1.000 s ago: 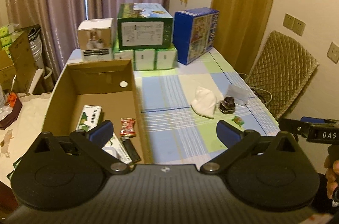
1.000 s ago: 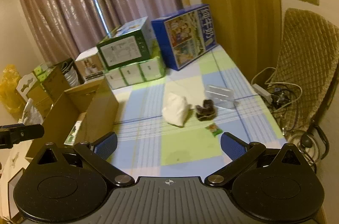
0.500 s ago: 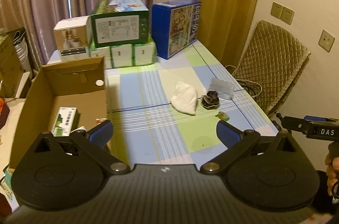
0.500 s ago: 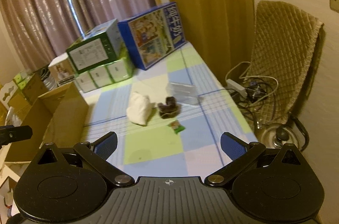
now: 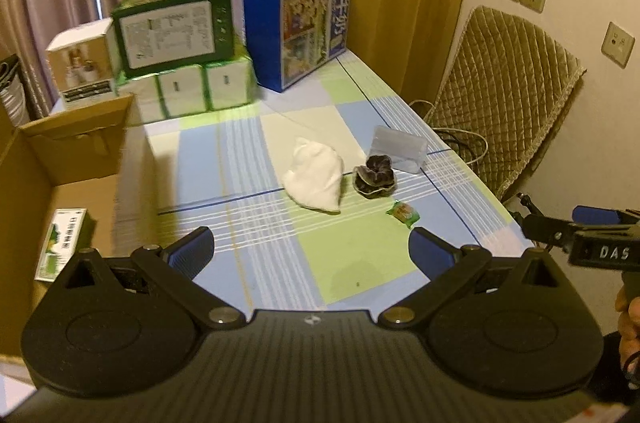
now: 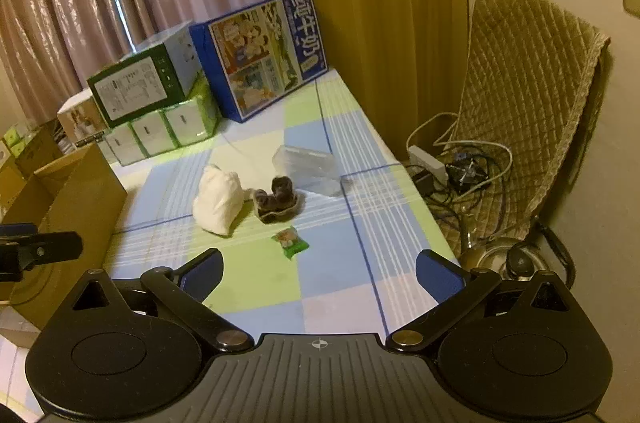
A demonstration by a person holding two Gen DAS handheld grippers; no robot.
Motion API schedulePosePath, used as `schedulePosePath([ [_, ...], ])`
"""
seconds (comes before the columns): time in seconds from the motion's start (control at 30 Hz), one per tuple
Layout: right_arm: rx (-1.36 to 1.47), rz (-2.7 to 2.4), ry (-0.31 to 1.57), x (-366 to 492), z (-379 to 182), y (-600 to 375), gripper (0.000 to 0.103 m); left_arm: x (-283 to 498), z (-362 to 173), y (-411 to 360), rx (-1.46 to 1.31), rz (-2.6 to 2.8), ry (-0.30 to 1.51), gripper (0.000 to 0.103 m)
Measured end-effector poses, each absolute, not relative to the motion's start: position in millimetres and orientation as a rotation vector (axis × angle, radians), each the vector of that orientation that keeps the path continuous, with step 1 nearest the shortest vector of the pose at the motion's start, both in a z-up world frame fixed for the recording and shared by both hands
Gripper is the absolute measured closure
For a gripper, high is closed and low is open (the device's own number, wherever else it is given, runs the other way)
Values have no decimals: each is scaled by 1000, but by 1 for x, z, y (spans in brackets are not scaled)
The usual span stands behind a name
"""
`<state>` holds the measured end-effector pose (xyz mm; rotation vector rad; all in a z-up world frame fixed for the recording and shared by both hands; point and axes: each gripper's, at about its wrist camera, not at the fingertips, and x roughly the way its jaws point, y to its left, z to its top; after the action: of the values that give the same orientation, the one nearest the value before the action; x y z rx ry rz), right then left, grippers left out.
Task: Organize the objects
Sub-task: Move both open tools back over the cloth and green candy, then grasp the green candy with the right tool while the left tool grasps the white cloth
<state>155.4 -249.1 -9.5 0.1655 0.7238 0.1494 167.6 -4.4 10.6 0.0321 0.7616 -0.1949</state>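
Both grippers hang above the near end of the checked blue, green and white tablecloth (image 5: 280, 263), each with its blue-padded fingers spread wide and nothing between them: the left gripper (image 5: 312, 251) over the cloth's near left part, the right gripper (image 6: 320, 273) further right, near the table's edge.

The loose things lie together mid-table, well ahead of both grippers. A crumpled white cloth bag (image 5: 316, 179) sits left of a dark scrunched hair tie (image 5: 375, 177); the two look close or touching in the right view. A clear plastic case (image 5: 398, 149) lies just behind the hair tie, and a small green snack packet (image 5: 403, 212) lies alone in front of it — the nearest item to the right gripper.

Only the left view looks into the open brown cardboard box (image 5: 76, 151) at the table's left side, where a white and green carton (image 5: 62, 243) lies flat on the bottom; the right view shows just the box's outer wall. Only the right view shows the floor beside the quilted tan chair (image 6: 528, 111): a white power strip (image 6: 428, 161) with tangled cables and a round metal chair base (image 6: 500, 257).

Stacked green and white boxes (image 5: 180, 63) and a tall blue picture carton (image 5: 298, 27) stand at the table's far end, before the curtains.
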Motion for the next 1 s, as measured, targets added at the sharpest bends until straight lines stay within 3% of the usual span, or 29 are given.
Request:
schedulePosePath([
  [0.17, 164, 157, 740, 172, -28, -253, 4, 188, -10, -20, 46, -210, 784, 1],
  [0.37, 164, 176, 763, 195, -49, -253, 19, 212, -38, -28, 53, -214, 809, 1],
  [0.43, 154, 199, 772, 204, -57, -251, 28, 219, -48, -27, 51, -211, 817, 1],
  [0.67, 41, 270, 751, 231, -81, -233, 37, 239, -78, -26, 67, -201, 839, 1],
  [1.0, -119, 429, 761, 264, -112, -206, 62, 259, -110, -22, 98, -194, 799, 1],
])
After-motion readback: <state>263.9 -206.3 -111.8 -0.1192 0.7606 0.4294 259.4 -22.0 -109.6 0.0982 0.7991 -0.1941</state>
